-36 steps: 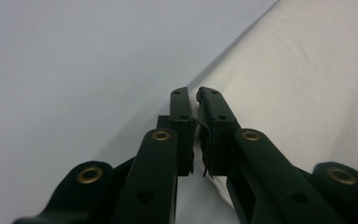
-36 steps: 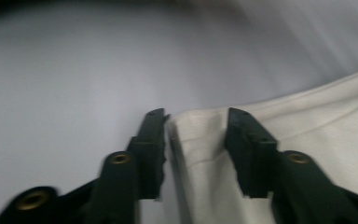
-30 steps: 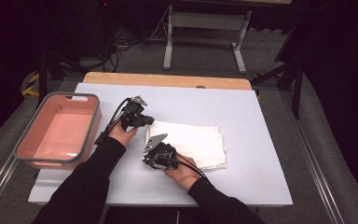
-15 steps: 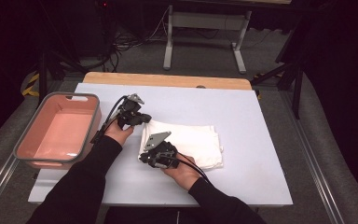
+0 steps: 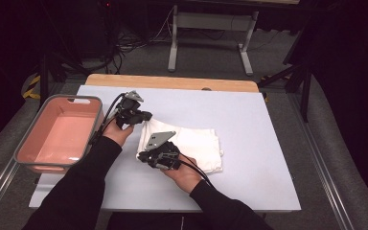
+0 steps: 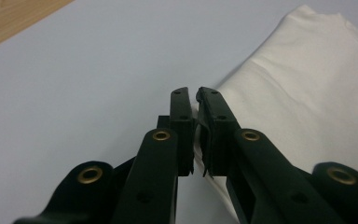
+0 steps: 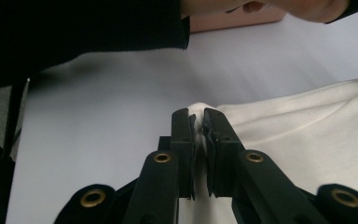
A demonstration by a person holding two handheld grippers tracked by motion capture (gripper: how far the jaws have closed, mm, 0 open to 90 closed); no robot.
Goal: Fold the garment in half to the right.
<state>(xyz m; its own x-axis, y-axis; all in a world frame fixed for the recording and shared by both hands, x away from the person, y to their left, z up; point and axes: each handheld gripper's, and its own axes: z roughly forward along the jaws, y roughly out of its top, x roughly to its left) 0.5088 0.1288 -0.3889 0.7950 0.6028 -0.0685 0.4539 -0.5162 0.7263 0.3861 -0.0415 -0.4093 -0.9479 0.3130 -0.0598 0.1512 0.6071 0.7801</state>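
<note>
- While both hands work at its left half, the pale surface (image 5: 249,124) carries a folded white cloth (image 5: 196,146) near its middle and a pink tub (image 5: 57,136) at its left edge.
- Lying flat, the cloth has its left edge lifted at two spots.
- At the cloth's far left corner, the left tool (image 5: 141,116) has its jaws pressed together on a pinch of fabric, seen in the left gripper view (image 6: 196,100).
- At the near left corner, the right tool (image 5: 141,155) likewise pinches the cloth's edge (image 7: 198,114) between closed jaws.
- Beyond it, a dark sleeve (image 7: 74,32) crosses the right gripper view.
</note>
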